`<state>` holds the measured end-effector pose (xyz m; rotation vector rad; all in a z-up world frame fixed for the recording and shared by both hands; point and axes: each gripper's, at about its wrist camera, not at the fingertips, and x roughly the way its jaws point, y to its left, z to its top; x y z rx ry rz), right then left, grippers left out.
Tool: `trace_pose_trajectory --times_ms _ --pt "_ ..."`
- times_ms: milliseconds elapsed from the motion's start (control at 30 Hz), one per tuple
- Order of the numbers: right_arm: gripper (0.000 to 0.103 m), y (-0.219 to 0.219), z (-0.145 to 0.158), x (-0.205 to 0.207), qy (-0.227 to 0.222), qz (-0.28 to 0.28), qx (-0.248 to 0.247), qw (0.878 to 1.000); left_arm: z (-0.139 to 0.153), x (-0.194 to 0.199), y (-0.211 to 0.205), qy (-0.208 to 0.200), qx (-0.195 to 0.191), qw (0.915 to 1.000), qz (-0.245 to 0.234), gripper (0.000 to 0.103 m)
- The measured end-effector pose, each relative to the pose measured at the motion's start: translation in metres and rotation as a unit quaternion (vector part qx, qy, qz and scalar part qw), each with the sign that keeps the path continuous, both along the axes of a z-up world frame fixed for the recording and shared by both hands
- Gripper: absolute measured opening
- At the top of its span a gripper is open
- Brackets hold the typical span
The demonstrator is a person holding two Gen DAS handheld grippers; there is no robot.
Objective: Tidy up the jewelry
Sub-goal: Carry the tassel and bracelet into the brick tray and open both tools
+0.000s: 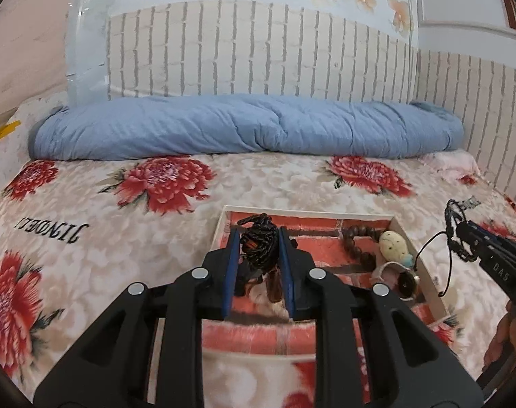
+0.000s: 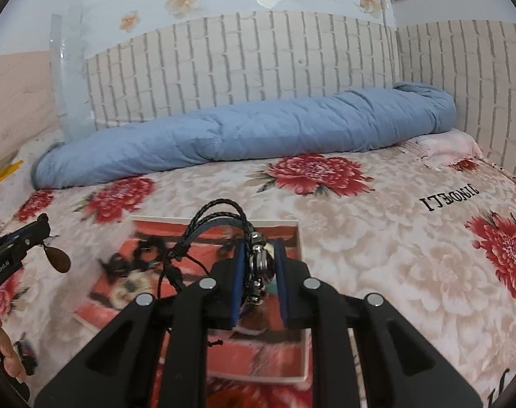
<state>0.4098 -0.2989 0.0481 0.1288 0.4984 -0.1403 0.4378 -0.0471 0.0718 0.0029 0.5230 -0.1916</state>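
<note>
My left gripper (image 1: pixel 259 238) is shut on a black braided cord necklace (image 1: pixel 258 244), bunched between the blue pads, with a brown teardrop pendant (image 2: pixel 59 260) hanging below. It hovers over a white-rimmed tray (image 1: pixel 309 211) with a red brick-pattern floor. The tray holds a brown bead bracelet (image 1: pixel 356 248), a cream speckled stone (image 1: pixel 394 243) and a small dark ring piece (image 1: pixel 405 282). My right gripper (image 2: pixel 261 248) is shut on a black leather bracelet with silver beads (image 2: pixel 258 261); its cords loop above the jaws. The right gripper (image 1: pixel 456 227) also shows at the right edge of the left wrist view.
The tray lies on a floral bedspread (image 1: pixel 87 255). A rolled blue quilt (image 1: pixel 244 125) runs along the brick-pattern wall (image 1: pixel 258 51) behind. A pink cloth (image 2: pixel 448 149) sits at the far right corner. A person's hand (image 2: pixel 6 353) holds the left gripper (image 2: pixel 42 224).
</note>
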Motion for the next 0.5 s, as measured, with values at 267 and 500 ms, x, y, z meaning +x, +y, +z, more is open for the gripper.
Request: trace_pose_trajectory --times_ms 267,500 --pt "0.018 -0.014 -0.038 0.030 0.045 -0.013 -0.019 0.999 -0.048 0.050 -0.022 0.035 0.033 0.9988 -0.007 0.021" --pt "0.018 -0.020 -0.055 0.040 0.073 -0.020 -0.040 0.996 -0.071 0.068 -0.020 0.071 0.043 0.9965 -0.008 0.021"
